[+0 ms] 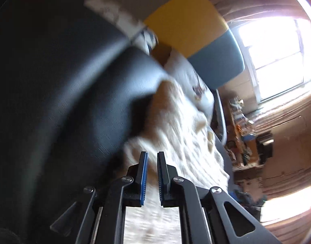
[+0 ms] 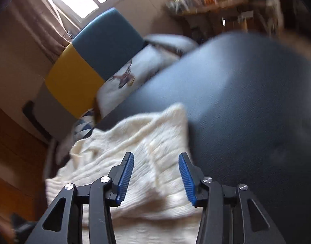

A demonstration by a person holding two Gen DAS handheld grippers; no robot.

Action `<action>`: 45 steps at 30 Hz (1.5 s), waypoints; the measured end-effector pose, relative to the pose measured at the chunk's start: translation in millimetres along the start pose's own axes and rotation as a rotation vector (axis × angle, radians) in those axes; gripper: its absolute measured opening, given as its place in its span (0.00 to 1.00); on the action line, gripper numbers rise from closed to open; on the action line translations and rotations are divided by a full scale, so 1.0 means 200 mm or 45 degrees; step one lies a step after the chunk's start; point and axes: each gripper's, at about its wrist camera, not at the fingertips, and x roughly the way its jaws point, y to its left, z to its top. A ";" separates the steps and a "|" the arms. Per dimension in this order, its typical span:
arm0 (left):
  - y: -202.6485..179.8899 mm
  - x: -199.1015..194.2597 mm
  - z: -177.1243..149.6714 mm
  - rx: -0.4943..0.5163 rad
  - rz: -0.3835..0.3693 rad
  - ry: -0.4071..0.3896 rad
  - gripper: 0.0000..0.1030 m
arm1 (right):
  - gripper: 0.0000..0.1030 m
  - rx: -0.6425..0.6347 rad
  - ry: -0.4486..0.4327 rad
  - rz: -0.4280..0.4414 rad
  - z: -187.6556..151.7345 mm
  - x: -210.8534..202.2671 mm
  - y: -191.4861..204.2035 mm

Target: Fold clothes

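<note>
- The cream knitted sweater (image 2: 135,142) lies rumpled on the dark worktop (image 2: 247,111), its far edge reaching toward the bedding at 11 o'clock; in the left wrist view the same sweater (image 1: 182,126) runs from 6 o'clock up to the centre.
- The left tool (image 1: 152,156) has its jaws narrow, with knit showing in the slit between the pads; both pictures are smeared, so I cannot tell whether cloth is truly pinched.
- The right tool (image 2: 156,162) stands wide above the knit, holding nothing.
- Risk: loose, thick knit may slip from a shallow pinch, or only one layer gets caught, leaving the fold skewed.
- Risk: the right tool's pads could snag the open stitches and drag the whole garment instead of one edge.
- Risk: the sweater's edge seems near the worktop's side at 8 o'clock in the right view; a pull that way could send it to the floor.
- Only the right view shows the sweater's creases and folded-over flap, and the printed pillow (image 2: 127,75) before the yellow and blue headboard (image 2: 90,61).
- Only the left view shows the narrow jaws, the bright window (image 1: 277,57) at 2 o'clock and cluttered shelves (image 1: 241,126) at 3 o'clock.
</note>
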 end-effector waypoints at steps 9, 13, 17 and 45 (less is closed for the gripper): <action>-0.09 0.08 0.00 0.141 -0.124 0.045 0.12 | 0.69 -0.464 0.589 0.829 -0.01 0.32 0.96; -0.21 0.21 -0.07 0.242 -0.155 0.092 0.12 | 0.69 -0.670 0.866 0.902 -0.14 0.67 1.41; -0.21 0.26 -0.08 0.266 -0.130 0.096 0.12 | 0.73 -0.731 1.080 0.912 -0.20 0.97 1.63; -0.18 0.02 -0.06 0.301 0.076 -0.116 0.13 | 0.10 -0.975 0.770 0.787 -0.33 0.96 1.73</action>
